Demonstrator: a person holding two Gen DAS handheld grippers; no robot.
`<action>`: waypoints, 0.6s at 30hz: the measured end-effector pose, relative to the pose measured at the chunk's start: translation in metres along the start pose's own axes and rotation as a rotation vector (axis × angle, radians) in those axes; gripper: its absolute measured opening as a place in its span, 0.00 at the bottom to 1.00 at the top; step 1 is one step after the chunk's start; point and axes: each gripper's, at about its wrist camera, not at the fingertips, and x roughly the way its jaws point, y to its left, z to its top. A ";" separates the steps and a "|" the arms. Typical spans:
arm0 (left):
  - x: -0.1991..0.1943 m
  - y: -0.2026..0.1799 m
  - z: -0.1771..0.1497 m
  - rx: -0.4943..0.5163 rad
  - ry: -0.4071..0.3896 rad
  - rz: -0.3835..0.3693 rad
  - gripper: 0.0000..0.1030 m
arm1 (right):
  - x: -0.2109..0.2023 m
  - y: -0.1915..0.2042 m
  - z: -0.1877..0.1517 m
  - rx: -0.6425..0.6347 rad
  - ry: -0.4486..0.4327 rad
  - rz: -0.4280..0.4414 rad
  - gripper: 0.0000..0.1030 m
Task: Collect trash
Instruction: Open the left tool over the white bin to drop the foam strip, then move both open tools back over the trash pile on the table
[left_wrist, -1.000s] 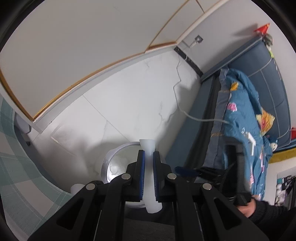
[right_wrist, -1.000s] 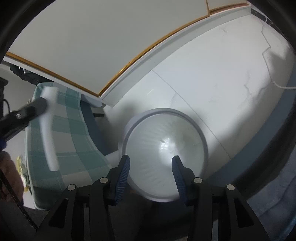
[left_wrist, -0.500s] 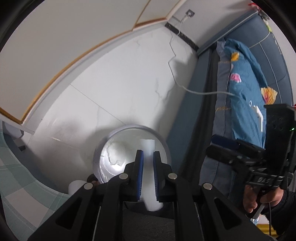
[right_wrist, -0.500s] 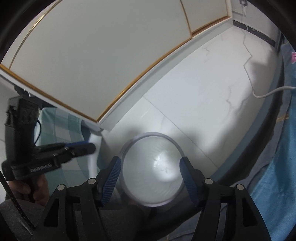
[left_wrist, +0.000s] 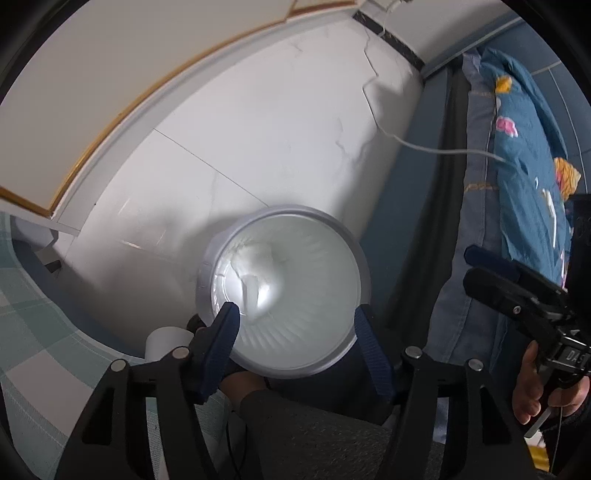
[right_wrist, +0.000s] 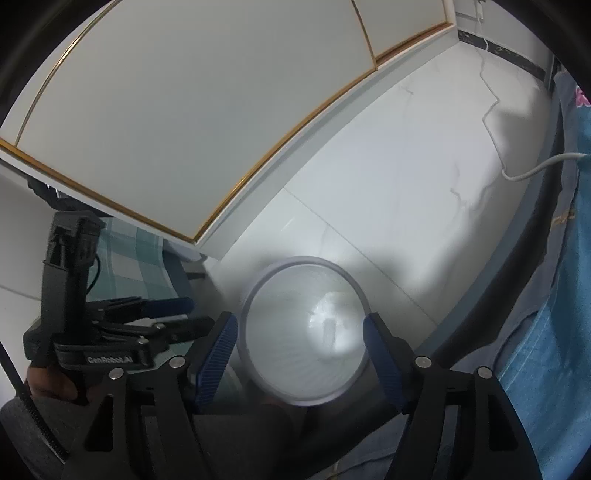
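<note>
Your left gripper (left_wrist: 295, 325) is letting go — a second ago its blue pads were pinched tight on a white plastic cup, and now the jaws are opening wide with nothing between them. The cup is gone from your grip. Down in the white trash bin (left_wrist: 354, 251) you can see white bits lying near the bottom (left_wrist: 255, 273), and one of them is probably that cup, though the shapes are too blurry to be sure. So this piece of trash looks done, and you can go and find the next one. Your right gripper (right_wrist: 299, 339) hangs over the same bin, and its jaws are opening too, with nothing in them. Seen from there, the bin sits on the white floor, just beside the blue bed cover (right_wrist: 554, 295), with a white cord (right_wrist: 535, 170) lying on the tiles. For writing, the side of your left tool reads "GenRobot.AI" (right_wrist: 110, 360) in the right view. In the left view the right tool shows letters that start with "DAS" (left_wrist: 574, 358) — the rest is cut off.
</note>
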 end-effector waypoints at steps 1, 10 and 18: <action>-0.003 0.003 -0.002 -0.011 -0.014 -0.001 0.59 | 0.001 0.000 0.000 -0.001 0.000 -0.003 0.73; -0.031 0.003 -0.009 -0.049 -0.160 0.060 0.64 | -0.001 0.005 -0.004 -0.002 0.009 0.014 0.76; -0.058 -0.006 -0.012 -0.030 -0.257 0.118 0.66 | -0.016 0.015 -0.006 -0.018 -0.013 0.027 0.76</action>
